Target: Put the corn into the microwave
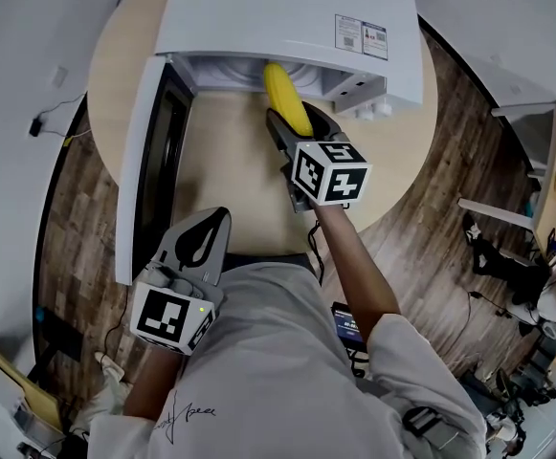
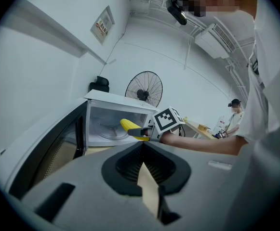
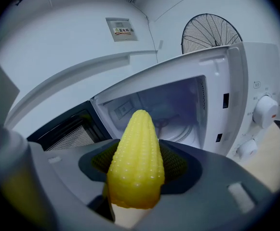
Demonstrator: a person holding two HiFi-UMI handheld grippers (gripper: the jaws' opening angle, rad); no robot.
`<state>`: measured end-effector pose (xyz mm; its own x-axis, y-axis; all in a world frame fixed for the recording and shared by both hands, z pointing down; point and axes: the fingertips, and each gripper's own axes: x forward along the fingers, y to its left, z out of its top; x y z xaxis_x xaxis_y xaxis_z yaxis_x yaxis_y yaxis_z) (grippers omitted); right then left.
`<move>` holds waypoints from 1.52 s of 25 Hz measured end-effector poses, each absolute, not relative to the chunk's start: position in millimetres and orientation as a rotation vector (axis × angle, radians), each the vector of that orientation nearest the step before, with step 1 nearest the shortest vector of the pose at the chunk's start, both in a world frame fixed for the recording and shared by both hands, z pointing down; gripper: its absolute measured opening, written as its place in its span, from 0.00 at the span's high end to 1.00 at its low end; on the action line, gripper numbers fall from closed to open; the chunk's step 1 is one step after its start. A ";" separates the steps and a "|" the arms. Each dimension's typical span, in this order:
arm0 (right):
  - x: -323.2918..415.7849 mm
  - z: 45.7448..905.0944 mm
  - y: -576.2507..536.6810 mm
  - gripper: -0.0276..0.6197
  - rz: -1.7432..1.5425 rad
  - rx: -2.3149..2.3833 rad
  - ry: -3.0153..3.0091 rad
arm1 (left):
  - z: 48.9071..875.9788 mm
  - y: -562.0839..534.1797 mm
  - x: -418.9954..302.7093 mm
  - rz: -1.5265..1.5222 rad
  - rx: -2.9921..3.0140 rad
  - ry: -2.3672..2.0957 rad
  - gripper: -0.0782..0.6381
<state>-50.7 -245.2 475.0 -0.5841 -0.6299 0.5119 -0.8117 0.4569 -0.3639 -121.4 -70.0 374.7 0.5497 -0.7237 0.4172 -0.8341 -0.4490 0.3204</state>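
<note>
I have the corn (image 3: 135, 162) clamped in the right gripper (image 1: 295, 132) — its jaws stand wide around the cob's thick end, pads pressing on both flanks, the pointed tip leading. The cob is in the air right at the mouth of the microwave (image 1: 287, 17). In the head view its tip just passes under the top edge, and it rests on nothing inside yet. The door (image 1: 142, 161) is swung wide open to the left, so the way in is free. The left gripper (image 1: 212, 229) hangs near my body over the near edge of the table (image 1: 230, 161), jaws closed together with nothing between them.

I judge the step in hand to be the insertion itself: the carry is done, the placing is not. Next I need to push the right gripper further forward and a little lower, so the cob clears the top lip of the opening and comes over the glass tray (image 2: 110, 129). Then I spread the jaws and let it lie. The cob is round and smooth — it may roll once released, so I'd set it low before letting go.
</note>
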 end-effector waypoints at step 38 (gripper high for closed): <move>-66.0 522.4 -330.1 0.55 0.663 1.311 -2.317 | 393.6 -74.9 -127.9 0.329 2.222 -1.215 0.90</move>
